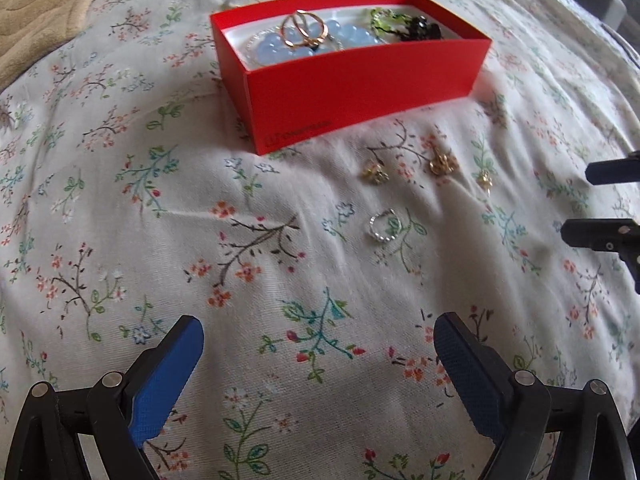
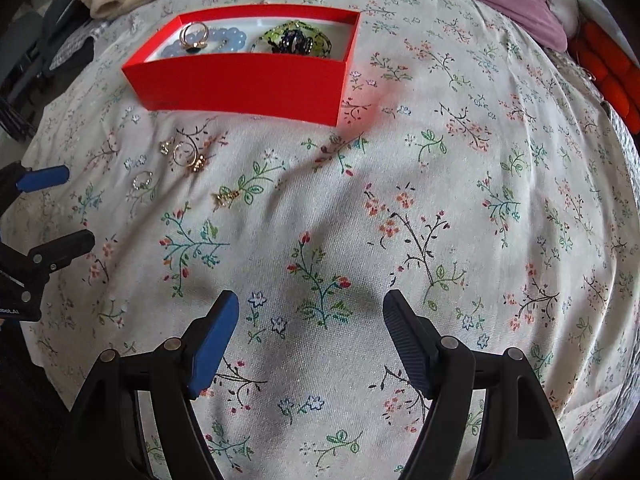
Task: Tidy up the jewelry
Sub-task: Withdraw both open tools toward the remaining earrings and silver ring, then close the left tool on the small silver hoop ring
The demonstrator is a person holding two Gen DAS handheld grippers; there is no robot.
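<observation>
Both black two-finger grippers with blue pads hovered over the floral-print cotton bedspread (image 1: 120,208), the left gripper (image 1: 318,334) and the right gripper (image 2: 310,312) each spread wide and holding nothing. Beyond the left gripper lay a small silver beaded ring (image 1: 383,228), apart from the rest. Farther out sat 3 gold pieces in a loose row: a small gold flower earring (image 1: 376,174), a gold ring with a flower top (image 1: 440,162) and a gold charm (image 1: 485,179). Just past them stood the open red rectangular cardboard box (image 1: 360,92), holding a pale blue bead bracelet (image 1: 280,46), a thin gold ring (image 1: 304,30), green beads (image 1: 384,20) and black beads (image 1: 420,30).
</observation>
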